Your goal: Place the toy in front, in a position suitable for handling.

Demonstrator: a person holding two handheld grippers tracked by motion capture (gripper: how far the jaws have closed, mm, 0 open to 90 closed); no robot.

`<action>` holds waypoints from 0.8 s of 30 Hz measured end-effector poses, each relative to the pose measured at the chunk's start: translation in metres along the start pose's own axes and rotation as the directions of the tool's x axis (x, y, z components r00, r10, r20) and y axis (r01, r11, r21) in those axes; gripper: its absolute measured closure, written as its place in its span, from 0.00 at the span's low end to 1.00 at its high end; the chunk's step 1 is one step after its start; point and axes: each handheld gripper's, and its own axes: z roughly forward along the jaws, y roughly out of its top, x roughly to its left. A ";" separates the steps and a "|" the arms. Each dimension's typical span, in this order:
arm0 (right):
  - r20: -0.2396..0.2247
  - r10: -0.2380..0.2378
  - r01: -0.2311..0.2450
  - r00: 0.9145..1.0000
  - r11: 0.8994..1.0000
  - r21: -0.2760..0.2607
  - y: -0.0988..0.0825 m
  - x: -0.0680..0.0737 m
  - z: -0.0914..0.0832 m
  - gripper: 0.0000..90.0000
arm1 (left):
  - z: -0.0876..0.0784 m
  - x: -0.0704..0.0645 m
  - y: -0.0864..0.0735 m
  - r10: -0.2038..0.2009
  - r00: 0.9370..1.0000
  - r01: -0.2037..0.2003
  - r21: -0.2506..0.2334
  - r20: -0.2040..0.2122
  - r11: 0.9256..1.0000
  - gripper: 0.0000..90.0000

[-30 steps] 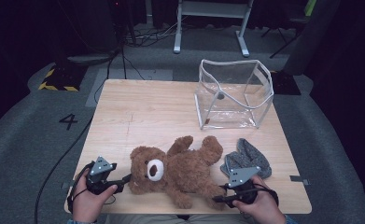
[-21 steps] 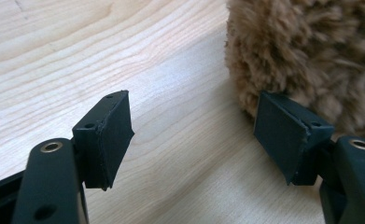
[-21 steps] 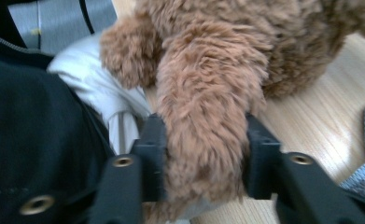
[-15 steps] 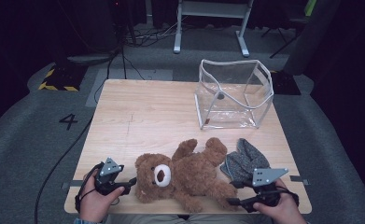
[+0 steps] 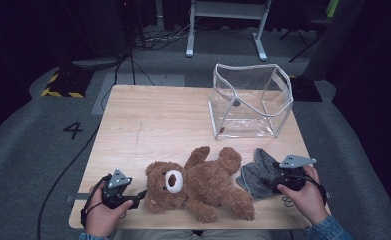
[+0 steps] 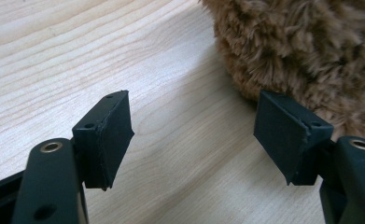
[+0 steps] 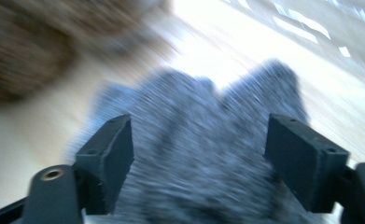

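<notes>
**Right gripper lines up on the grey knit piece beside the teddy bear**

The right gripper [image 5: 272, 182] has just been opening its jaws and now holds them wide, gripping nothing; in the right gripper view the grey knit garment [image 7: 203, 140] lies ahead of and between the jaws, untouched as far as the blur allows. On the table that garment [image 5: 255, 172] sits at about 4 o'clock, just beside the brown teddy bear [image 5: 198, 182], which lies on its back at 6 o'clock. The left gripper [image 5: 135, 196], at 7 o'clock, is likewise wide open and empty, its jaws pointing at the bear's head.

To pick the garment up cleanly, I judge the right jaws should go low over a raised fold at its near edge, clear of the bear's leg, and close only once fabric sits between both pads.

The high view adds the clear plastic bag [image 5: 250, 100] standing open at 1 o'clock on the wooden table [image 5: 153, 120]. The left gripper view shows bare wood between its jaws, the bear's fur [image 6: 311, 46] just beyond the one at the right of that view. The right gripper view is smeared, so its contact stays uncertain.
</notes>
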 end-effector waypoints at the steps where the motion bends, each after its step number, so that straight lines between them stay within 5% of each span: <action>1: 0.005 0.007 -0.007 1.000 1.000 0.015 -0.003 -0.004 0.004 0.25 | 0.000 0.000 0.000 -0.001 1.000 0.001 0.000 -0.001 1.000 0.31; 4: -0.007 0.047 -0.046 0.999 0.998 0.050 -0.012 -0.010 0.013 0.25 | 0.001 0.000 0.000 -0.003 1.000 0.003 -0.001 0.001 1.000 0.31; 8: -0.025 0.036 -0.034 0.999 0.997 0.072 -0.017 -0.012 0.020 0.28 | 0.001 -0.001 0.001 0.005 1.000 -0.005 -0.004 0.004 1.000 0.31; 10: -0.043 0.040 -0.037 0.998 0.996 0.077 -0.017 -0.011 0.020 0.38 | 0.001 -0.001 0.001 0.001 1.000 -0.001 -0.005 0.000 1.000 0.31; 14: -0.084 0.023 -0.015 0.996 0.995 0.100 -0.014 -0.009 0.015 0.75 | 0.002 -0.002 0.004 0.011 1.000 -0.011 -0.008 0.021 1.000 0.31; 17: -0.080 0.009 0.001 0.997 0.994 0.113 -0.012 -0.007 0.011 0.82 | 0.006 -0.005 0.006 0.018 1.000 -0.017 -0.002 0.024 1.000 0.31; 24: -0.096 0.003 -0.003 0.995 1.000 -0.001 0.003 -0.001 -0.018 0.83 | 0.013 -0.006 0.011 0.037 0.999 -0.037 0.013 0.027 0.999 0.32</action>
